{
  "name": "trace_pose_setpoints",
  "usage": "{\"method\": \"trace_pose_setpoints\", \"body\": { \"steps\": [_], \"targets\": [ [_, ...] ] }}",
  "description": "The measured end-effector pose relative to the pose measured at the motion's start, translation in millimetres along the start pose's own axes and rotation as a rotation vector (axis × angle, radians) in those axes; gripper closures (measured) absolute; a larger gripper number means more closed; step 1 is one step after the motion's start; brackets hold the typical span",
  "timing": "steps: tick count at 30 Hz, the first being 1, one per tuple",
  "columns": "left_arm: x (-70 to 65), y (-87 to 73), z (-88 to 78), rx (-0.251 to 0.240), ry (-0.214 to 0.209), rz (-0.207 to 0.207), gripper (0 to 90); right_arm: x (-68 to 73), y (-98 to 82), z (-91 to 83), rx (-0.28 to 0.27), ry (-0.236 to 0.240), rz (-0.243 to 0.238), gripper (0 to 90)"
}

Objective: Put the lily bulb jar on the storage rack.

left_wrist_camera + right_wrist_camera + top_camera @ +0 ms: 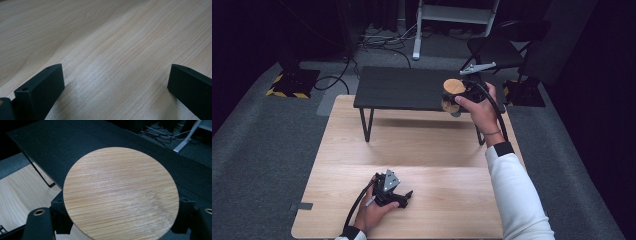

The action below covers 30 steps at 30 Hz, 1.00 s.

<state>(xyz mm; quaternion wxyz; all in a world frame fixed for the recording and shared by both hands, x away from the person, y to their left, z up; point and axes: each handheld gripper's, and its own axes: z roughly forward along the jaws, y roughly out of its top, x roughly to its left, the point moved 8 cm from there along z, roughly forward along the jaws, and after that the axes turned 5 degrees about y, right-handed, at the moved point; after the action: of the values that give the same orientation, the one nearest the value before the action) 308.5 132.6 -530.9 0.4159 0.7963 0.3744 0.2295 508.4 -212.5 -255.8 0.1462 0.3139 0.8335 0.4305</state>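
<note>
A jar with a round bamboo lid (pixel 454 86) (pixel 120 192) is held in my right gripper (pixel 455 101) (pixel 122 206), which is shut on it from both sides. It hangs at the front right edge of the low black table (pixel 402 87) (pixel 62 142). The jar's body is mostly hidden under the lid in the right gripper view. My left gripper (pixel 406 197) (pixel 115 77) rests low on the light wooden table (pixel 422 145) (pixel 112 37) near its front edge. Its jaws stand wide apart with only bare wood between them.
The black table stands on thin legs (pixel 367 125) on the far half of the wooden table. Behind it on the grey carpet are a black chair (pixel 497 50), a white frame leg (pixel 417 47), cables (pixel 382 42) and a yellow-black striped base (pixel 292 84).
</note>
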Motion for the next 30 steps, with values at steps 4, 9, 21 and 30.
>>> {"method": "trace_pose_setpoints", "body": {
  "steps": [4,9,21,30],
  "targets": [
    [0.0,0.1,0.0,0.000,0.000,0.000,0.8,-1.4,1.6,3.8,-0.003,-0.012,-0.003,24.7],
    [0.0,0.1,0.1,0.000,0.000,0.000,0.8,-5.2,1.4,8.8,-0.025,-0.011,-0.004,24.6],
    [0.0,0.2,0.1,0.001,0.000,0.000,0.8,-9.3,-2.9,18.3,-0.076,-0.028,-0.027,23.5],
    [0.1,0.2,0.2,0.001,-0.001,0.000,0.8,-7.6,-2.4,19.1,-0.088,-0.035,-0.027,7.2]
  ]
}}
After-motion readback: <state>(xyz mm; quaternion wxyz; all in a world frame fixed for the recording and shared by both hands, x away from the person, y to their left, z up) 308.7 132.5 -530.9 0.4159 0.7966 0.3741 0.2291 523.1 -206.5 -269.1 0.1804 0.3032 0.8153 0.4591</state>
